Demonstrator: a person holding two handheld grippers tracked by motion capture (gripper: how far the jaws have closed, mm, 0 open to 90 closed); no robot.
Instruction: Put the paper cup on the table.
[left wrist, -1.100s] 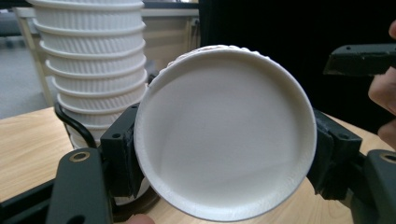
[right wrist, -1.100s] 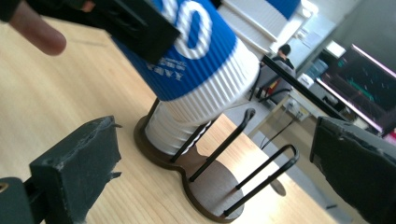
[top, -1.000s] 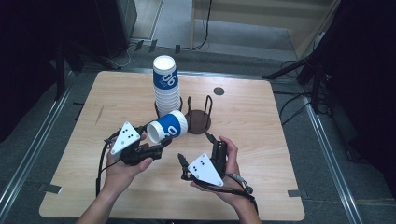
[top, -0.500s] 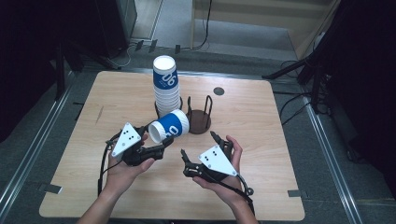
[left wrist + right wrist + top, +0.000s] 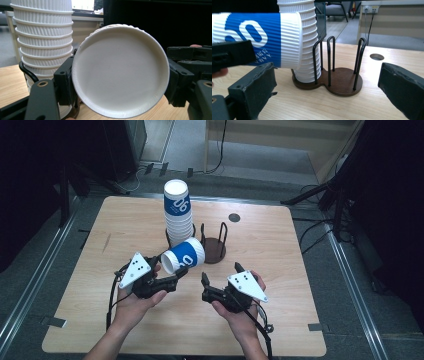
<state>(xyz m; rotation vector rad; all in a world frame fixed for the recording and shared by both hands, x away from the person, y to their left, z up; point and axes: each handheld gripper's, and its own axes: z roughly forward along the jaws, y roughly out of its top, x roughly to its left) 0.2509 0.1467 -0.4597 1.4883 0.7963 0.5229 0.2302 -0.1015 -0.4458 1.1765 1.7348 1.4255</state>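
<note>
— While the left gripper (image 5: 176, 276) lies low over the wooden table (image 5: 120, 230), what is it holding?

— A blue and white paper cup (image 5: 183, 256), clamped between its two jaws. The cup is on its side, raised off the table, bottom toward the gripper and mouth pointing up and away to the right. In the left gripper view the white underside of the cup (image 5: 120, 67) faces the camera, with a black jaw pressed to each side of it.

— Where does that cup sit relative to the rest?

— Just in front of a tall stack of like cups (image 5: 178, 215), which stands upright in one bay of a dark holder (image 5: 215, 251) with thin wire hoops. The second bay, to the right of the stack, has nothing in it. From the right gripper view the held cup (image 5: 259, 40) crosses in front of the stack (image 5: 305, 42), and the holder (image 5: 342, 82) rests on the table behind.

— And the right gripper (image 5: 220, 280)?

— Its jaws stand wide apart with nothing between them, pointed toward the holder and near the held cup without touching it. The person's right hand (image 5: 240, 312) grips it from below; the left hand (image 5: 131, 301) holds the other.

— Anything else on the table?

— A small round hole (image 5: 234, 217) near the far edge, well behind the holder.
</note>
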